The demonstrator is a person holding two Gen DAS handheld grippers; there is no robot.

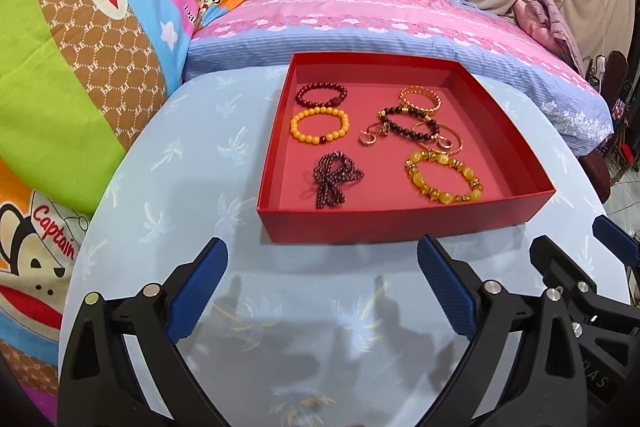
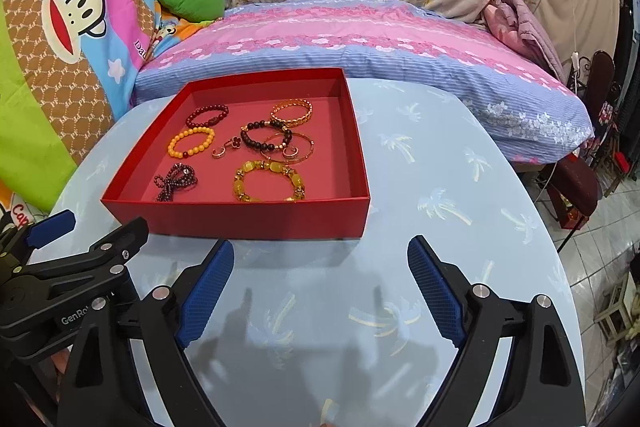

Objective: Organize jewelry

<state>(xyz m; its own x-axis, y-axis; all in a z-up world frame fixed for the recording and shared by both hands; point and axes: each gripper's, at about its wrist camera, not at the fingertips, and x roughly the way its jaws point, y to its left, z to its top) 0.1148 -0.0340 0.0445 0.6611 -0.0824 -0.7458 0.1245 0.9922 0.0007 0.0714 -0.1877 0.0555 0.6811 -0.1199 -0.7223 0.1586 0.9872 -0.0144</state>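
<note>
The table [image 1: 168, 163], a round top under a pale blue palm-print cover, carries only one item that I can see: a red box [image 1: 400, 223] set toward its far side, just in front of a pink and blue pillow [image 1: 360, 15].

All the jewelry I can find lies inside that box; none is on the table around it. On the left of the box floor I count a dark red bead bracelet [image 1: 321, 95], an orange bead bracelet [image 1: 319, 125] and a bundled string of small dark beads [image 1: 334, 179], each apart from the others. On the right sit a gold bangle [image 1: 420, 98], a black bead bracelet [image 1: 408, 123] and a large yellow stone bracelet [image 1: 444, 175]. Between them, small gold rings or earrings [image 1: 370, 138] touch or overlap the black bracelet; I cannot tell which pieces are linked.

My left claw [image 1: 322, 291] and right claw [image 2: 320, 291] both hover low over the bare near part of the table, jaws wide, holding nothing.

My judgement: gathering looks complete. What remains, if anything, is separating the crowded central cluster; the left column already looks orderly.
</note>
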